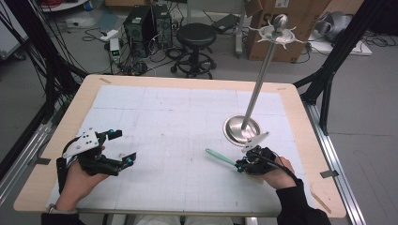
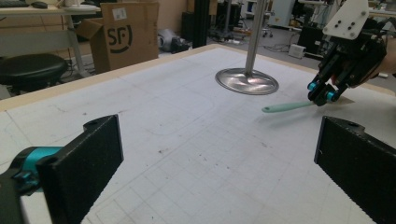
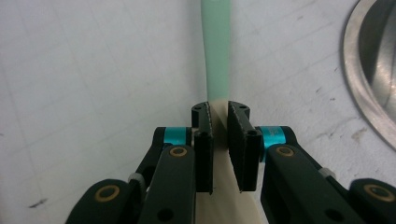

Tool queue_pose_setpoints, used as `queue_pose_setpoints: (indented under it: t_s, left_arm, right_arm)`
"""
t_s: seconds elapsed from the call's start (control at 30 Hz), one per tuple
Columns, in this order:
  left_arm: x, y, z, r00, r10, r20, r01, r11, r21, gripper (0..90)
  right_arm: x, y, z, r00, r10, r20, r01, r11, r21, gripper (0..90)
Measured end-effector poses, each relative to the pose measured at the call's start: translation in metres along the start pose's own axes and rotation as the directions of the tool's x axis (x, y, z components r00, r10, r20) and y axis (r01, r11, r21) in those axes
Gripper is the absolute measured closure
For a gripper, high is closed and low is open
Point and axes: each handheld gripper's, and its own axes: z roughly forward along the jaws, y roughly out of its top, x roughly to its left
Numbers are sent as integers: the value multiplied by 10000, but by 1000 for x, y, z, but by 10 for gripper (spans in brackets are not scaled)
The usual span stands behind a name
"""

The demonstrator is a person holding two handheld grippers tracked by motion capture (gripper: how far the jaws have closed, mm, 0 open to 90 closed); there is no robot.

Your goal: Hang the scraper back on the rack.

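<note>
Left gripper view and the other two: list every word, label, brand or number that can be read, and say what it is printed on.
"SF" in a ring: on the side of the cardboard box, left gripper view.
White label on that box's top edge: too small to read.
Black letters on the cardboard box in the high view: cut off by the metal stand, unreadable.
Grid mat, right gripper, green-handled tool: no lettering visible.

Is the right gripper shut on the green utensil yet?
Shut on it: in the right gripper view the right gripper has both pads against the green utensil, whose handle points away across the table.
</note>
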Motion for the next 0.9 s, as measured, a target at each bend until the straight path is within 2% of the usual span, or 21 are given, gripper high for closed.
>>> queue_pose_setpoints:
  t_s: [0.1,0.13,0.17,0.2,0.3,0.4,0.57,0.7,0.77,0.9]
  left_arm:
    - [-1,1,1,10000,38,45,-38,10000,-14,17]
    - [0,1,1,10000,40,38,-40,10000,-5,17]
    - [0,2,1,10000,39,42,-39,10000,-12,17]
    - [0,2,1,10000,31,41,-31,10000,-27,17]
    - [0,1,2,10000,28,32,-28,10000,-17,17]
    - [1,1,3,10000,25,52,-25,10000,23,17]
    - [0,0,4,10000,26,46,-26,10000,15,17]
    - [-1,0,5,10000,4,85,-4,10000,58,17]
    - [0,0,5,10000,2,97,-3,10000,53,17]
    - [0,2,4,10000,-33,46,33,10000,-29,17]
  right_arm:
    - [-2,-3,-4,9999,64,98,-60,9993,-381,813]
    - [-4,-6,-8,9996,266,31,-262,9960,-853,813]
    - [-4,-6,-8,9996,266,31,-262,9960,-853,813]
    - [-6,-7,-11,9995,282,135,-265,9934,-1116,813]
    - [-9,-12,-21,9981,615,66,-593,9809,-1852,813]
    - [-13,-17,-33,9970,771,21,-736,9602,-2695,813]
    - [-17,-25,-55,9949,1008,37,-915,9173,-3875,813]
    - [-21,-29,-70,9914,1293,-216,-1251,8831,-4521,813]
    - [-22,-31,-76,9923,1221,-196,-1166,8715,-4764,813]
    - [-23,-33,-91,9930,1160,-244,-1106,8325,-5429,813]
